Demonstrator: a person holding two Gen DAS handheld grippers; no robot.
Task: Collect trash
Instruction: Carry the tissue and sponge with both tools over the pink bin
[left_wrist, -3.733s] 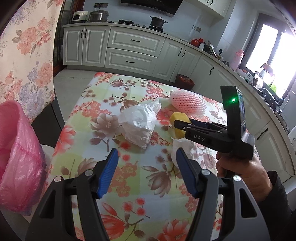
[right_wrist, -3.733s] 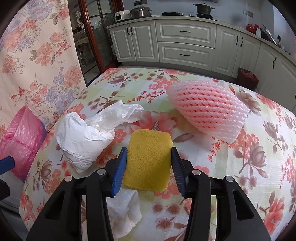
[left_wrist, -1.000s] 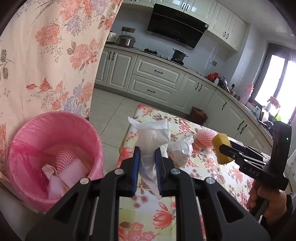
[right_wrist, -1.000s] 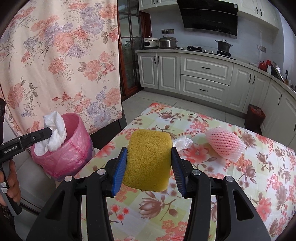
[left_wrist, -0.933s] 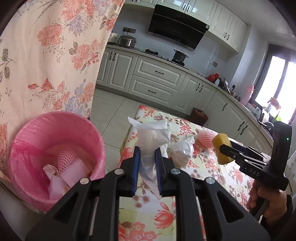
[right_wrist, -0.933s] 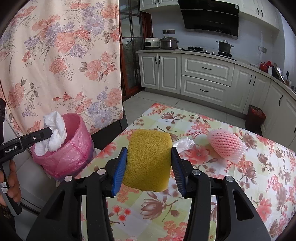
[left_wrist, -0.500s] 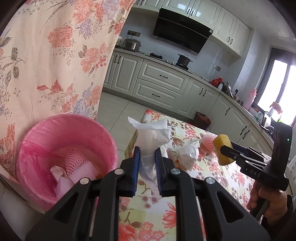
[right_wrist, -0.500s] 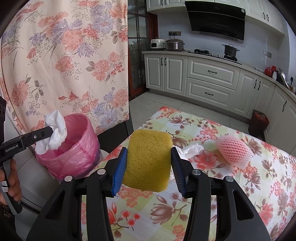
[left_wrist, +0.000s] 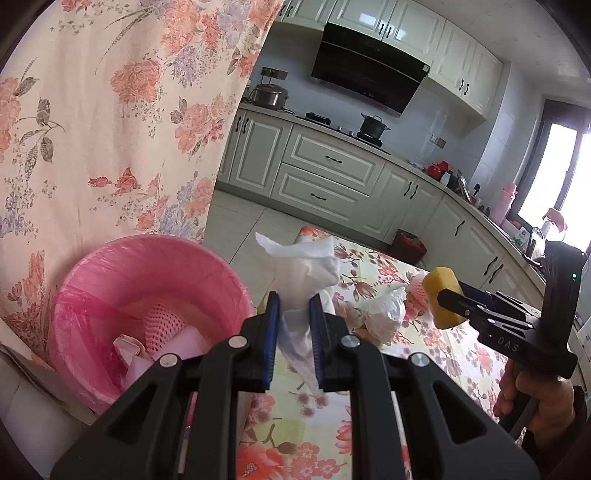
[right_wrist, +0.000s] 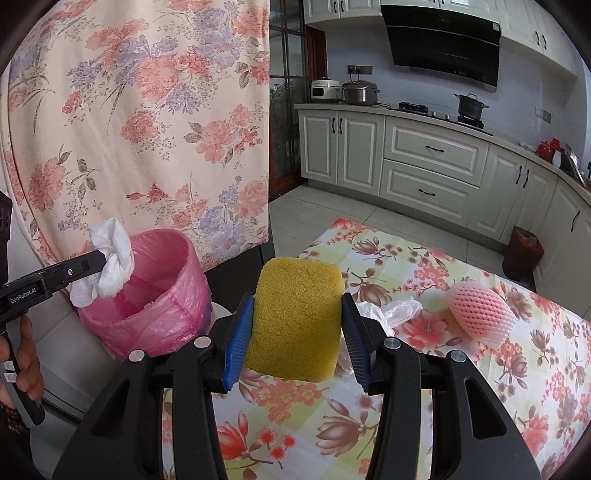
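Note:
My left gripper (left_wrist: 293, 321) is shut on a crumpled white tissue (left_wrist: 301, 273) and holds it in the air just right of the pink-lined trash bin (left_wrist: 122, 280); in the right wrist view the tissue (right_wrist: 110, 262) hangs at the bin's near rim (right_wrist: 159, 254). The bin holds a pink foam net and paper scraps. My right gripper (right_wrist: 295, 332) is shut on a yellow sponge (right_wrist: 295, 321), lifted above the floral table (right_wrist: 480, 387); the sponge also shows in the left wrist view (left_wrist: 441, 295). A white plastic bag (right_wrist: 391, 308) and a pink foam net (right_wrist: 480, 310) lie on the table.
A floral curtain (right_wrist: 147, 129) hangs behind the bin. White kitchen cabinets (right_wrist: 424, 158) line the far wall, with a small dark bin (right_wrist: 522, 253) on the floor by them. The table edge is close to the pink bin.
Both grippers have kept their holds and moved left toward the pink bin. The tissue now hangs at the bin's rim, and the sponge has come nearer the table's left edge.

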